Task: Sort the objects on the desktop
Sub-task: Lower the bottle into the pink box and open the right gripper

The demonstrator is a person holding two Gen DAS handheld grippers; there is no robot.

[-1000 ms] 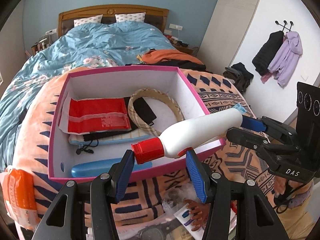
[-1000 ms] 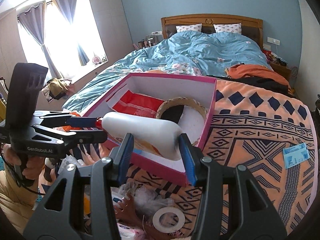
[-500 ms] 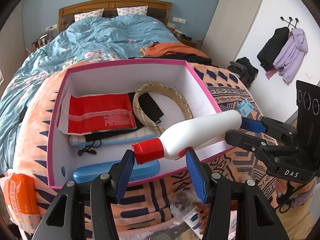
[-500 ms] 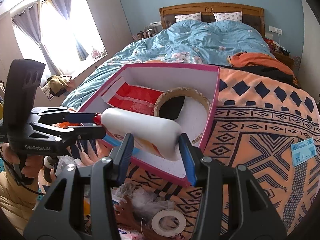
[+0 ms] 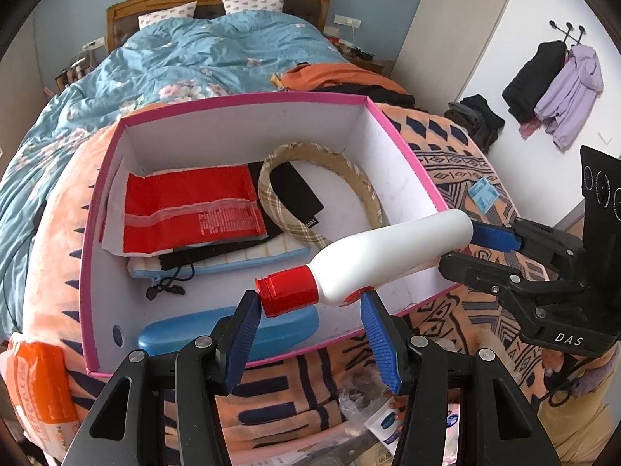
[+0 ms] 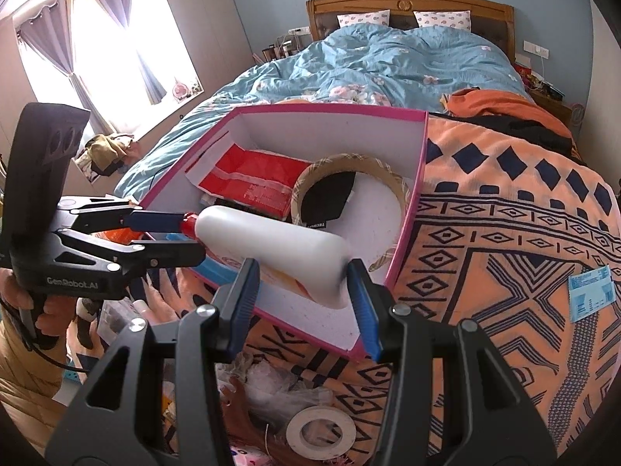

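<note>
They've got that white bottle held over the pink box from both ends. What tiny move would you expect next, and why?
Probably a short lowering. The white plastic bottle with the red cap hangs level between the left gripper at its cap end and the right gripper at its base, above the bare white floor near the front right corner of the pink-rimmed cardboard box.

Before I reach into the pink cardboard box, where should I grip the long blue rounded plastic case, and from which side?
Grip the blue case across its narrow middle, coming from above: it lies flat along the pink box's near wall, which blocks a level approach. The white plastic bottle held over it must clear first.
</note>
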